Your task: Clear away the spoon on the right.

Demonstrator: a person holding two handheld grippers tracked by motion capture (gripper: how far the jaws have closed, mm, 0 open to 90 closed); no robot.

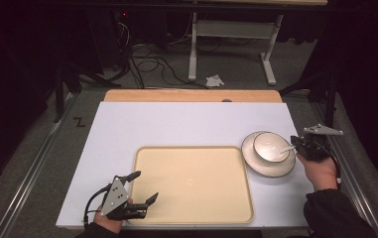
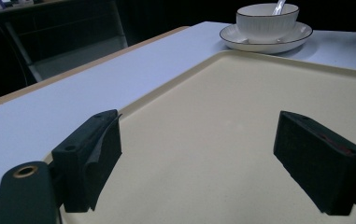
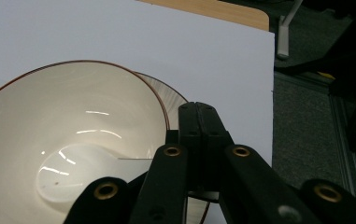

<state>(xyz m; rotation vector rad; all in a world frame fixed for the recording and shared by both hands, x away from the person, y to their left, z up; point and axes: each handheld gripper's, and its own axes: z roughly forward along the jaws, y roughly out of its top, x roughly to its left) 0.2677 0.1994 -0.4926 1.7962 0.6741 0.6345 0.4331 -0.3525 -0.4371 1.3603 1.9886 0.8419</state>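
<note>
A white table top (image 1: 176,124) with a wooden strip at its far edge carries a cream tray (image 1: 147,208). To the right of the tray stands a saucer (image 1: 271,171) with a white bowl (image 1: 268,146) on it. The right gripper (image 1: 295,144) has its jaws pressed together on the handle of a white spoon (image 1: 284,148) that lies in the bowl. The left gripper (image 1: 144,187) is over the tray's near left corner, jaws wide apart and holding nothing. Behind the table are grey floor, cables (image 1: 147,62) and a white frame (image 1: 231,29).
</note>
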